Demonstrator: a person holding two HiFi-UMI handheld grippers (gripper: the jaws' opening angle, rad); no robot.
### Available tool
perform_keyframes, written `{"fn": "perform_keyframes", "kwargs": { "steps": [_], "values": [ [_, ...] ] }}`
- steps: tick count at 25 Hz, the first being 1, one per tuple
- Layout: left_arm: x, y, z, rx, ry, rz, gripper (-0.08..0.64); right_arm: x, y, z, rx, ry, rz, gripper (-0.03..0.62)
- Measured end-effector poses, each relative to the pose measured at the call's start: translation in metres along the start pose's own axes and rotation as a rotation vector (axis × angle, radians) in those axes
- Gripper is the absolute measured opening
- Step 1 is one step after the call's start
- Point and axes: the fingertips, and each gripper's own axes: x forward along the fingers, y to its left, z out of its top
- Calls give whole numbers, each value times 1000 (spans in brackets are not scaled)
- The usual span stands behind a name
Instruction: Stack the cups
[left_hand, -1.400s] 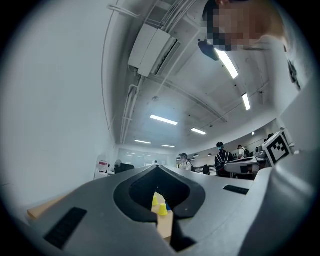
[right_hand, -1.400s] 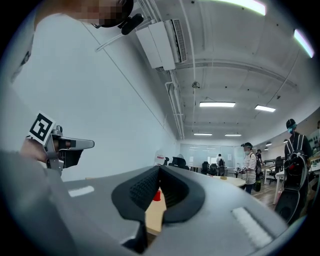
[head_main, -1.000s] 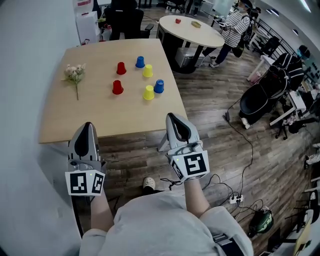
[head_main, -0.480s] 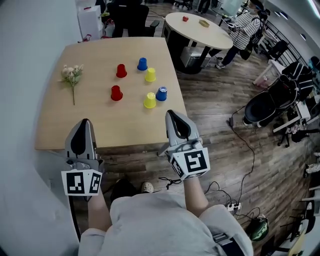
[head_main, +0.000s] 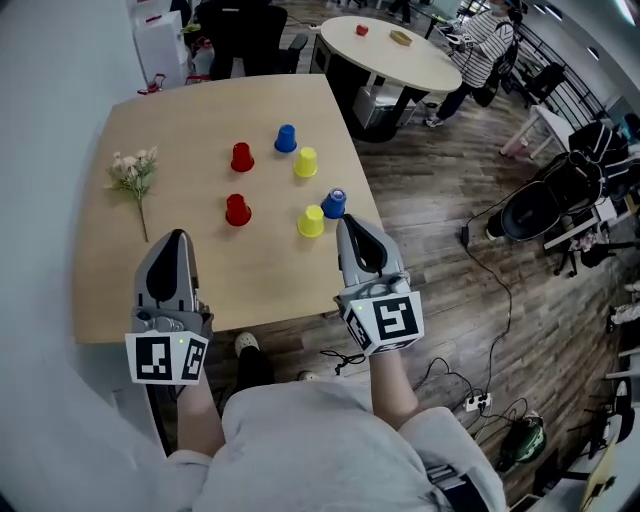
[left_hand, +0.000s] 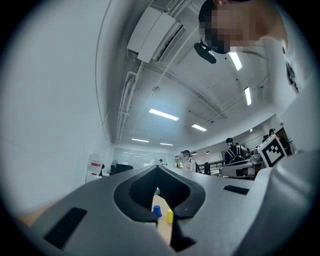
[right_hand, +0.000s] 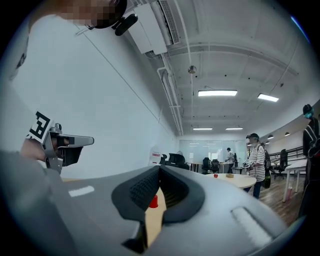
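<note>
The left gripper (head_main: 176, 240) and right gripper (head_main: 352, 224) were clenched on nothing above the table's (head_main: 170, 130) near edge, the cups (head_main: 237, 209) scattered beyond.

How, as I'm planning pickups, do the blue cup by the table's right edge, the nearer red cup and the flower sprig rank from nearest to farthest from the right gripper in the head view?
1. Blue cup: just beyond the right gripper.
2. Red cup: mid-table, to its left.
3. Flower sprig: far left.
</note>
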Motion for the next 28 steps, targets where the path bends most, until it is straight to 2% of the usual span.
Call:
{"fn": "perform_keyframes", "kwargs": {
  "steps": [6, 13, 21, 28],
  "values": [
    [44, 41, -14, -17, 7, -73, 6, 50, 5, -11, -8, 22, -64, 12],
    [82, 66, -41, -41, 44, -166, 6, 84, 4, -46, 12, 113, -143, 11],
    [115, 77, -70, -58, 63, -237, 6, 95, -16, -119, 94, 295, -246, 12],
    [136, 80, -101, -83, 124, -292, 8, 86, -29, -199, 195, 479, -324, 14]
  ]
}}
